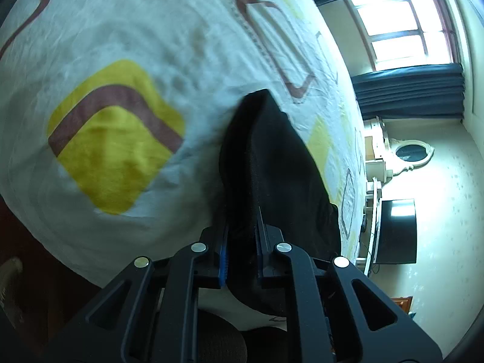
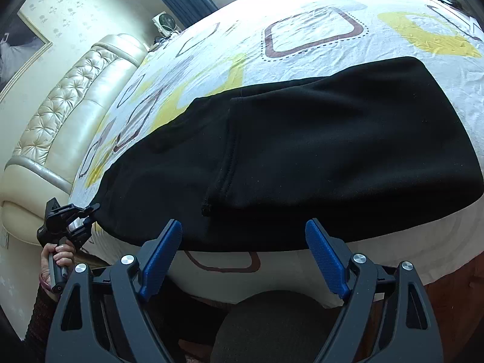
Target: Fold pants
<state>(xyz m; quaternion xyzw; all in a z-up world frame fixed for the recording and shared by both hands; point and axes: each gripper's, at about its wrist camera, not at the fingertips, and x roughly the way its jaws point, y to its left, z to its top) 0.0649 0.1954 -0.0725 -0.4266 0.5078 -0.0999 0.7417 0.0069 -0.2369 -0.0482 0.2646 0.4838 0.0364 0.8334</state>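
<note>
Left claw (image 1: 240,254) clamps the black pants (image 2: 302,157) end; right claw (image 2: 243,260) gapes wide, should pinch the near edge squarely.

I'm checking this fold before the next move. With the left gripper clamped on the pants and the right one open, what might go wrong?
1. The left gripper pinches a thick bunch of the black pants; pulling may drag or skew the folded layers.
2. The open right gripper holds nothing, so the overlapping top layer could slide.
3. The pants lie near the bed edge and may slip off.
</note>
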